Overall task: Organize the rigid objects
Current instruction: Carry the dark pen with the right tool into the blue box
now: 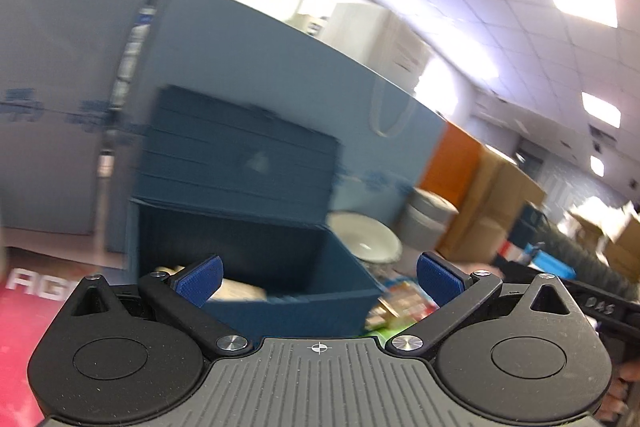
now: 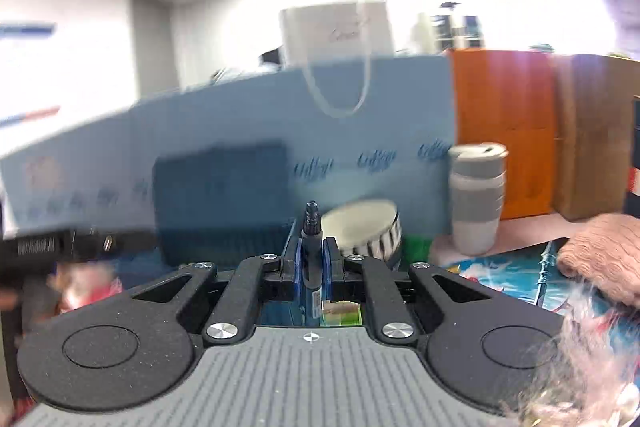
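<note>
An open dark blue box [image 1: 280,267] with its lid raised stands in front of my left gripper [image 1: 318,277], which is open and empty, its blue pads [image 1: 200,279] spread wide just before the box. Something pale lies inside the box. My right gripper [image 2: 312,263] is shut on a dark blue marker pen [image 2: 311,227] that stands upright between the pads, cap up. The same box [image 2: 220,203] shows in the right wrist view, left of the pen. The views are blurred by motion.
A white bowl [image 1: 366,237] [image 2: 362,227] sits right of the box, with a grey lidded cup [image 2: 476,195] [image 1: 426,219] beyond. A large light blue paper bag [image 2: 280,115], an orange bag [image 2: 504,131] and cardboard boxes [image 1: 492,199] stand behind. Colourful packets [image 1: 400,299] lie on the table.
</note>
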`<move>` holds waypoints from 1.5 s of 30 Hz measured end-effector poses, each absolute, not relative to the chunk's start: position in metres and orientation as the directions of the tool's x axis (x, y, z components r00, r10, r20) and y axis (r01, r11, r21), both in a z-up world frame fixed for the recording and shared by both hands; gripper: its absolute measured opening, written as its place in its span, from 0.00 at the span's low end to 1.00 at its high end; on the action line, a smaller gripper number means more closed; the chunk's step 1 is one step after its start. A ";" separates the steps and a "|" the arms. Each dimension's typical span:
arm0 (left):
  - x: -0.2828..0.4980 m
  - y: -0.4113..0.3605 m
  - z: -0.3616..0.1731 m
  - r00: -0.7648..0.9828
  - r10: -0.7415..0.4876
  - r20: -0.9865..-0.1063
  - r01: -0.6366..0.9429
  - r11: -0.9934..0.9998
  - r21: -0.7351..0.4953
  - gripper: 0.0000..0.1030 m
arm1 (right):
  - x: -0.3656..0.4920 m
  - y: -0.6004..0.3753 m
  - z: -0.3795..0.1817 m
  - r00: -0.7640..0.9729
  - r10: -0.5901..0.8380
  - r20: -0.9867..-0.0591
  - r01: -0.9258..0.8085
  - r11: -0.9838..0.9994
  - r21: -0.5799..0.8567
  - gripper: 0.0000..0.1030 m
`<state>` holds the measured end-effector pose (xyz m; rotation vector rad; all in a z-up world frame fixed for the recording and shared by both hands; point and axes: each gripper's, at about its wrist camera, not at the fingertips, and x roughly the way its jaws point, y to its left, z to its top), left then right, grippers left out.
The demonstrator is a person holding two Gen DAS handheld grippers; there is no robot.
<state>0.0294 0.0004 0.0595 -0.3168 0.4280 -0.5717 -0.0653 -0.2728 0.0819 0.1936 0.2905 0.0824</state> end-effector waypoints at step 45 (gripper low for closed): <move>0.094 0.092 0.036 0.758 -0.510 -0.408 0.209 0.781 -0.589 1.00 | 0.098 -0.130 0.022 0.910 0.131 -0.394 0.080 0.876 0.476 0.10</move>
